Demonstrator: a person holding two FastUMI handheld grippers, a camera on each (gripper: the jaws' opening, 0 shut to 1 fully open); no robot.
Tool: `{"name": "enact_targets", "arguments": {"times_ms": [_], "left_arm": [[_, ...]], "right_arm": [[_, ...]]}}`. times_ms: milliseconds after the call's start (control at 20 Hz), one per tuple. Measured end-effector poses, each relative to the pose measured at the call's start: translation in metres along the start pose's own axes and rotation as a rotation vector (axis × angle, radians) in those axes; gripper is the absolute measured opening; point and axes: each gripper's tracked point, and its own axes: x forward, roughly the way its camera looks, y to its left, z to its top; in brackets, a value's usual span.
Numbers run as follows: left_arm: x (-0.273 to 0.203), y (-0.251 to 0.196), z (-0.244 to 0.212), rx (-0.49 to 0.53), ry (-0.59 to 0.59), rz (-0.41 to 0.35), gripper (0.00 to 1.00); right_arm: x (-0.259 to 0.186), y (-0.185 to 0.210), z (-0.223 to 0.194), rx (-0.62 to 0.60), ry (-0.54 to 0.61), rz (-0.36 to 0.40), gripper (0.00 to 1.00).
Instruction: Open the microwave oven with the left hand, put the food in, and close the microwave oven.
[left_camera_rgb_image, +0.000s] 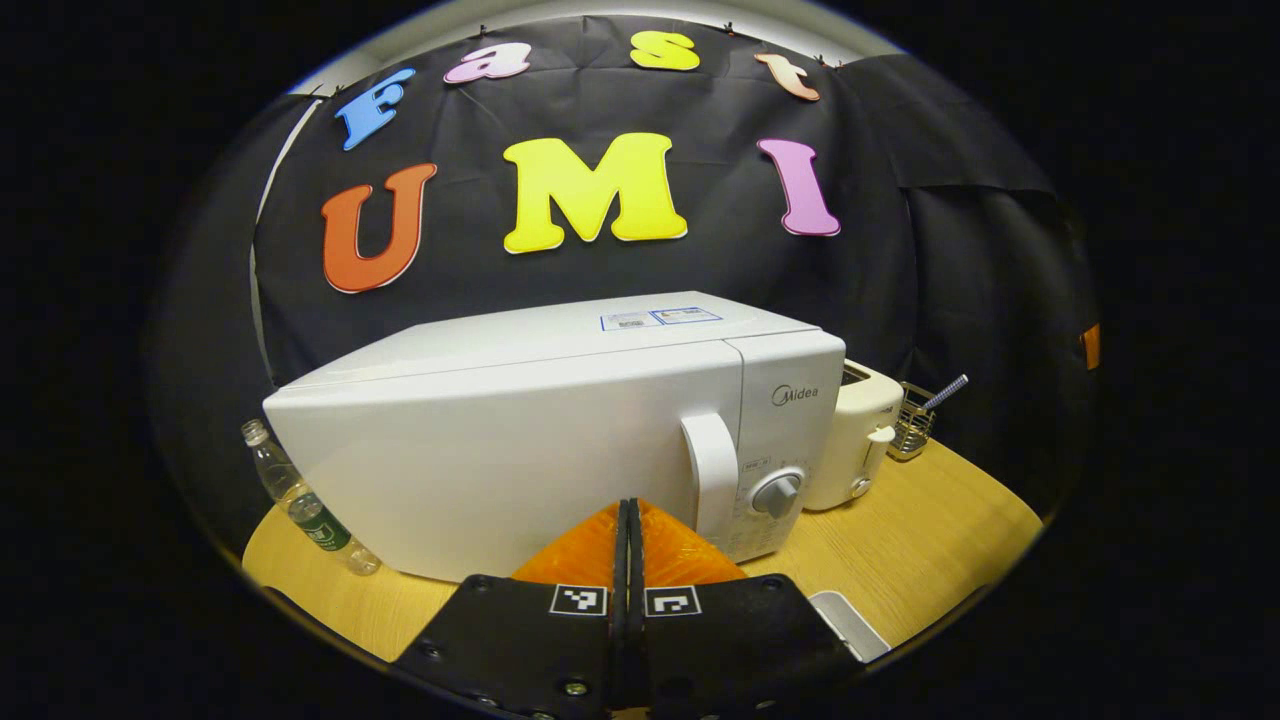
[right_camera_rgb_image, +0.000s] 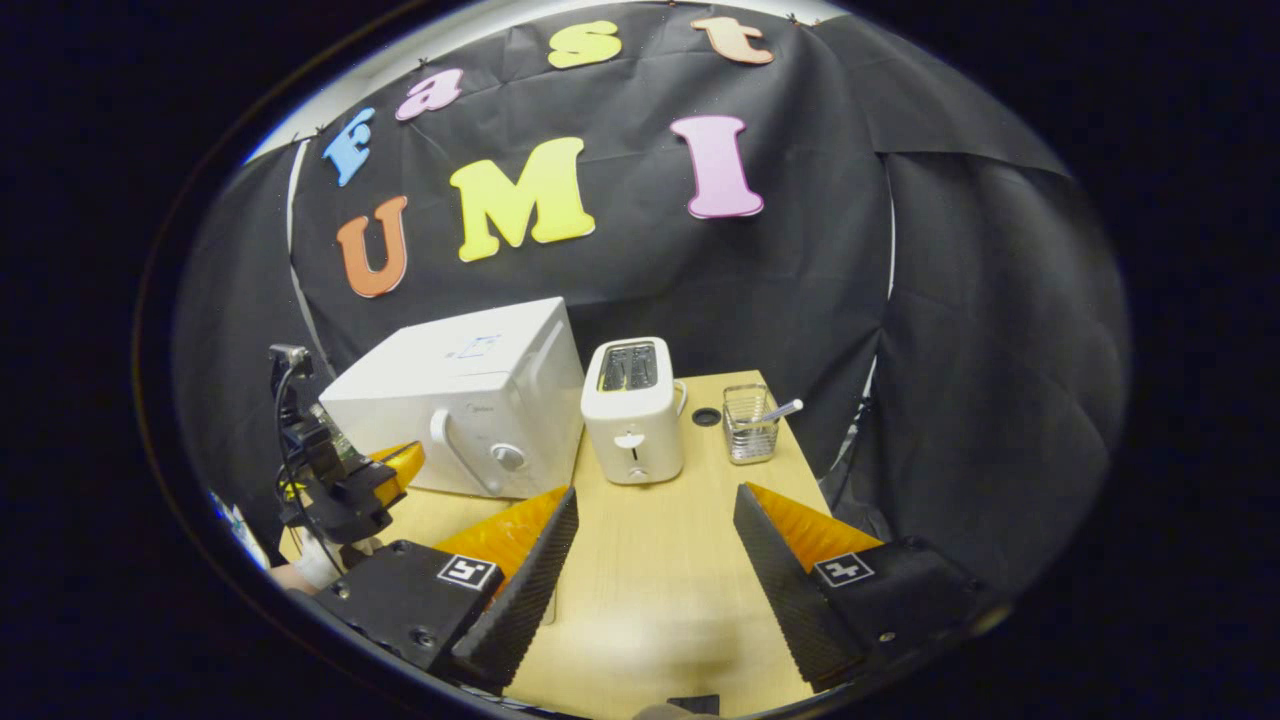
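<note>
A white microwave oven (left_camera_rgb_image: 520, 450) stands on the wooden table (left_camera_rgb_image: 920, 540) with its door closed and its white handle (left_camera_rgb_image: 712, 475) at the right of the door. My left gripper (left_camera_rgb_image: 628, 520) is shut with nothing between its fingers, just in front of the door near the handle. In the right gripper view the microwave oven (right_camera_rgb_image: 470, 400) sits at the left, and the left gripper (right_camera_rgb_image: 395, 465) hangs before its front. My right gripper (right_camera_rgb_image: 655, 500) is open over the bare table (right_camera_rgb_image: 650, 590), holding nothing.
A white toaster (left_camera_rgb_image: 860, 435) stands right of the microwave, with a wire basket (left_camera_rgb_image: 912, 425) holding a straw beyond it. A plastic bottle (left_camera_rgb_image: 305, 500) lies at the microwave's left. A pale flat object's corner (left_camera_rgb_image: 850, 625) shows near the table's front. Black cloth walls surround the table.
</note>
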Motion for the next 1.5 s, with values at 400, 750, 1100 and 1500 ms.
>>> {"name": "enact_targets", "arguments": {"times_ms": [400, 750, 1100, 1500], "left_arm": [[-0.102, 0.035, 0.000, -0.016, -0.004, 0.020, 0.94], [-0.183, 0.070, 0.032, -0.044, -0.052, 0.053, 0.95], [-0.253, 0.083, 0.080, -0.081, -0.114, -0.013, 0.95], [-0.289, 0.106, 0.115, -0.091, -0.150, 0.059, 0.95]], "right_arm": [[-0.029, 0.037, -0.014, 0.005, -0.048, 0.021, 1.00], [-0.087, 0.084, -0.016, -0.027, -0.127, -0.035, 1.00], [-0.142, 0.130, 0.005, -0.050, -0.233, -0.069, 0.89], [-0.182, 0.171, 0.045, -0.086, -0.339, -0.013, 1.00]]}}
